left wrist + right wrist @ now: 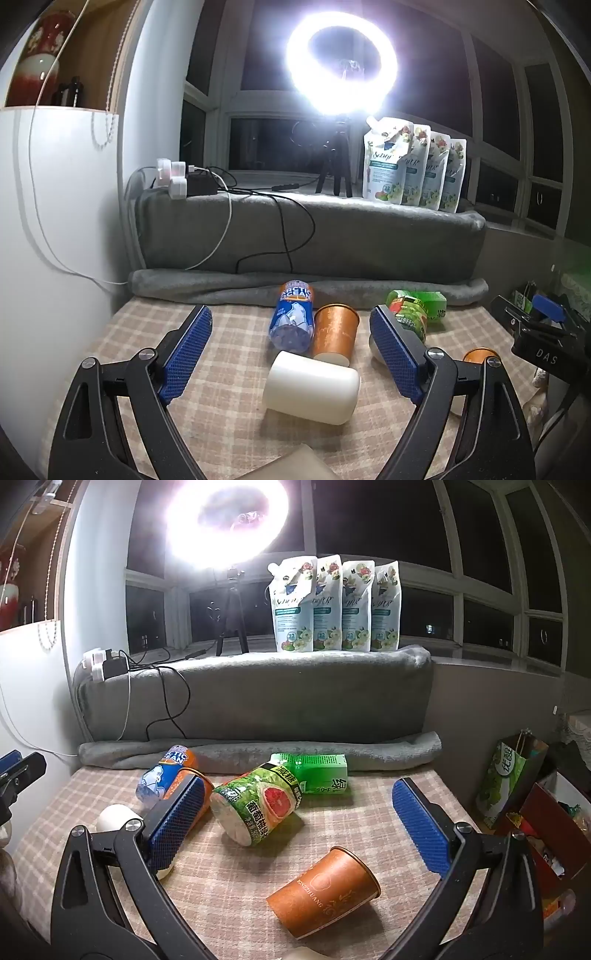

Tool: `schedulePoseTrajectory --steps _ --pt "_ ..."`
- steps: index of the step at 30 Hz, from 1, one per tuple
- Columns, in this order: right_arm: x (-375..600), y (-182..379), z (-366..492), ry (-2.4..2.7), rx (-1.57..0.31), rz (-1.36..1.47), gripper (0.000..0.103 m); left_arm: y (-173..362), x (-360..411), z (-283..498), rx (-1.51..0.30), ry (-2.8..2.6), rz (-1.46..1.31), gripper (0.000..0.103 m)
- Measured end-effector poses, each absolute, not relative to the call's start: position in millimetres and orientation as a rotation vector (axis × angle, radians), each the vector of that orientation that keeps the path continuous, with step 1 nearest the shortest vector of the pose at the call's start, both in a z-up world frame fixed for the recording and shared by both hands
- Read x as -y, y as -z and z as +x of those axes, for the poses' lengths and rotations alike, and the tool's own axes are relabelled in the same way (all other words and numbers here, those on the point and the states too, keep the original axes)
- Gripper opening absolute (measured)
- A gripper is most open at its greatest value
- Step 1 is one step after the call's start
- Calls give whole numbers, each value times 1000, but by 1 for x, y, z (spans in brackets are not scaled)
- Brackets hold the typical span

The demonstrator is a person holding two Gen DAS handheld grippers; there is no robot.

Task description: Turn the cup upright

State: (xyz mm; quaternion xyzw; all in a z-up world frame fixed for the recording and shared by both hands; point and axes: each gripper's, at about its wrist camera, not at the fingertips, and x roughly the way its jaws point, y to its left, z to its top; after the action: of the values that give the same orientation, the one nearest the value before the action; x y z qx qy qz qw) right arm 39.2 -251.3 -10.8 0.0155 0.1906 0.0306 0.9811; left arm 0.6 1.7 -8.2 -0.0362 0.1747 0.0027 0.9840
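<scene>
Left view: left gripper (291,347) spread, empty; white cup (312,387) on its side, near centre of checked cloth (229,417). Probably light, smooth, stiff; best pinched mid-wall.

Right view: right gripper (295,819) spread, empty; orange cup (323,891) lying near. Likely thin paper, crushable; gentle mid-wall hold.

Ring light (341,61) glares, overexposed; windows (406,524) dark; fisheye edges bend, vignetted.
</scene>
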Motion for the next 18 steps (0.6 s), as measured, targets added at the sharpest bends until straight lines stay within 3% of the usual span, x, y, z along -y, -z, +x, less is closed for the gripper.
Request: schedulePoseTrajectory --steps 18 --pt "256 8 38 -50 -382 38 103 5 -3 1 -359 1 -76 87"
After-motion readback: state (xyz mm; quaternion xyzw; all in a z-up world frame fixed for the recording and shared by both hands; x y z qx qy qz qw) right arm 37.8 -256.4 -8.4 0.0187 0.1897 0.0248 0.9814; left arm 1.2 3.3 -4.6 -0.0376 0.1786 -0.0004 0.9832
